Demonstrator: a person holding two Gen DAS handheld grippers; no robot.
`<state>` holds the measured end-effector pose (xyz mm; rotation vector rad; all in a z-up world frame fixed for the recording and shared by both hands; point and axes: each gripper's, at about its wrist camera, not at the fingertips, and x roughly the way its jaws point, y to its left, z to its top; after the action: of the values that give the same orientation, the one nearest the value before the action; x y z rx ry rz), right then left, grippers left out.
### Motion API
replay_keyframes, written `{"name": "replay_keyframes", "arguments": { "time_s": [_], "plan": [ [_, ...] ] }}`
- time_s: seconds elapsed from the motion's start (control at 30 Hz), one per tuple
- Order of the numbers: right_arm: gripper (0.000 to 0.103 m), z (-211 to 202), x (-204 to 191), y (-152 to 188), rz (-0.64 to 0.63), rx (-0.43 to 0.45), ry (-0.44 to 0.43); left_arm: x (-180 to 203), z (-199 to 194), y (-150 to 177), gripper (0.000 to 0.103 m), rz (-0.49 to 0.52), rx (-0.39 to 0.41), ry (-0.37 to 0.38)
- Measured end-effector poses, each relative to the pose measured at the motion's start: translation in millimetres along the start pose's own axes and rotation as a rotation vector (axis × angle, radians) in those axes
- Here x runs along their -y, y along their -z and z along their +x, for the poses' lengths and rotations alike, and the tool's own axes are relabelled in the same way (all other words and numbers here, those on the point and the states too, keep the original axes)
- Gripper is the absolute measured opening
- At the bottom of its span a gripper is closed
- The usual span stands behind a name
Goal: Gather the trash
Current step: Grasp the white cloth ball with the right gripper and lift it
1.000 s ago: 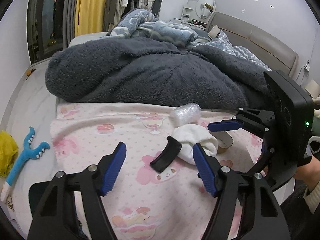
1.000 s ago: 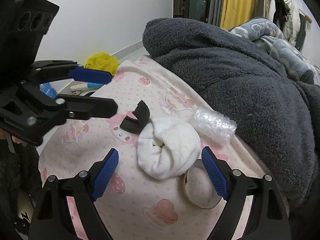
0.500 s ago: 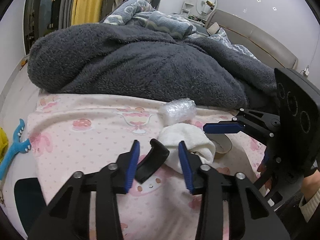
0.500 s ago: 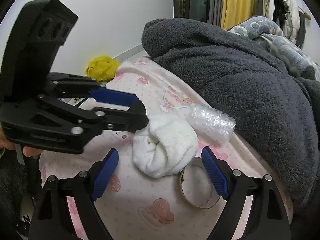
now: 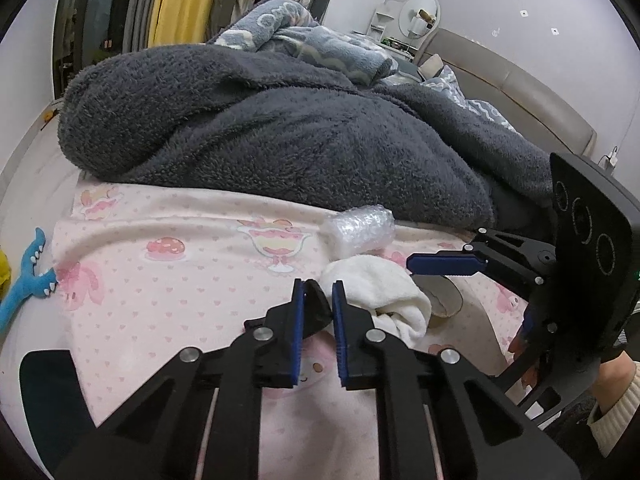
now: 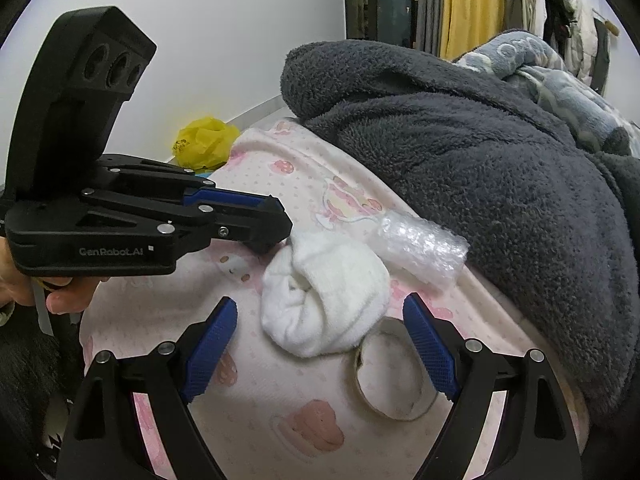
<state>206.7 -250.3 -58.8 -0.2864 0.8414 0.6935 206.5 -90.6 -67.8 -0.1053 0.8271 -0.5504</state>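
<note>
A black curved plastic piece (image 5: pixel 316 310) lies on the pink printed sheet (image 5: pixel 180 280), and my left gripper (image 5: pixel 319 289) is shut on it, blue pads pressing both sides. In the right wrist view the left gripper (image 6: pixel 276 222) covers most of that piece (image 6: pixel 264 246). My right gripper (image 6: pixel 320 302) is open, hovering over a rolled white sock (image 6: pixel 324 296) without touching it. A brown tape ring (image 6: pixel 396 376) sits by its right finger. A bubble-wrap roll (image 6: pixel 424 248) lies just beyond the sock.
A thick dark grey fleece blanket (image 5: pixel 280 132) is heaped behind the items, with a blue patterned blanket (image 5: pixel 320 40) further back. On the floor to the left are a yellow bag (image 6: pixel 206 142) and a blue toy (image 5: pixel 28 284). A hand (image 6: pixel 24 280) holds the left gripper.
My left gripper moved forward around the black piece and closed from wide open to shut on it. The right gripper stayed open in the same place.
</note>
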Motion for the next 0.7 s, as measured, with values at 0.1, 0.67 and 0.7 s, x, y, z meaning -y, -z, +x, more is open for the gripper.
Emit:
{"name": "replay_keyframes", "arguments": {
  "time_s": [0.1,0.67,0.7],
  "plan": [
    [0.086,3.5,-3.1,-3.5,-0.006,-0.003,0.0,-0.6,-6.1,-0.7,0.015,0.007,0.013,-0.008],
    [0.052,25.2,-2.5,-19.7,0.031,-0.056,0.089,-16.7,-39.2,-1.1,0.015,0.043,0.046,-0.098],
    [0.052,23.4,-0.4,-22.8,0.052,-0.049,0.085,-19.5,-42.3,-0.8,0.015,0.043,0.048,-0.11]
  ]
}}
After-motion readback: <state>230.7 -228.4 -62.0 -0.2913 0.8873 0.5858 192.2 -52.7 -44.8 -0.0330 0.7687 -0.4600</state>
